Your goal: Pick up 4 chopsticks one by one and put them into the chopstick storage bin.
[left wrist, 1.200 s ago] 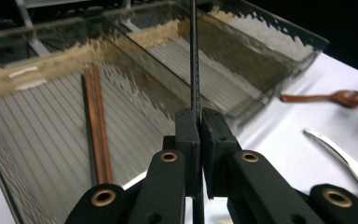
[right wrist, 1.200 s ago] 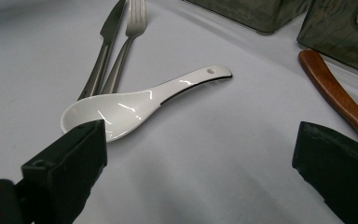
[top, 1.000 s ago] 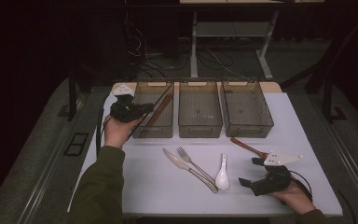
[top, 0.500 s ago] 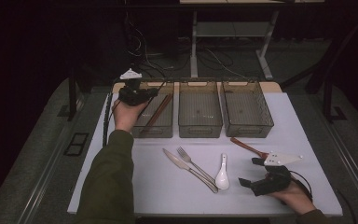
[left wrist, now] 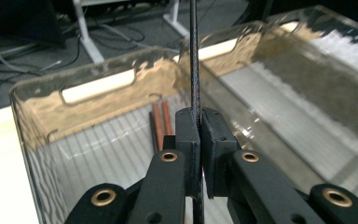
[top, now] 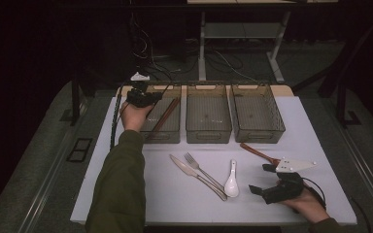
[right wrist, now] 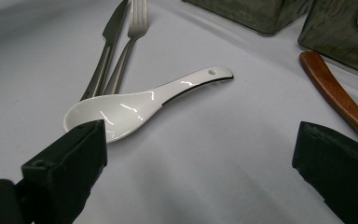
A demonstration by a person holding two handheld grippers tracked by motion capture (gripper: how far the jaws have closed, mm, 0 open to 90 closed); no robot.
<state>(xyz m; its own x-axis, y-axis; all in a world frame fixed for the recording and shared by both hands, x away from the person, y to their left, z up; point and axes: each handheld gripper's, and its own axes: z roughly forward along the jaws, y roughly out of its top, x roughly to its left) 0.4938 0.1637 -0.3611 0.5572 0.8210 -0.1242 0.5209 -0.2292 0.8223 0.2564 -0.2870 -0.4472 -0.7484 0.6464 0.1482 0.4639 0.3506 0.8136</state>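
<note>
The left gripper (top: 143, 98) is clamped tight on a thin black chopstick (left wrist: 195, 60), holding it over the left-hand clear plastic bin (top: 175, 137) of three along the table's far edge. A pair of reddish-brown wooden chopsticks (top: 164, 116) lies inside that bin. The right gripper (top: 266, 180) rests near the table's (top: 320, 141) near right corner, jaws spread wide and empty, beside a white ceramic soup spoon (right wrist: 135, 105).
</note>
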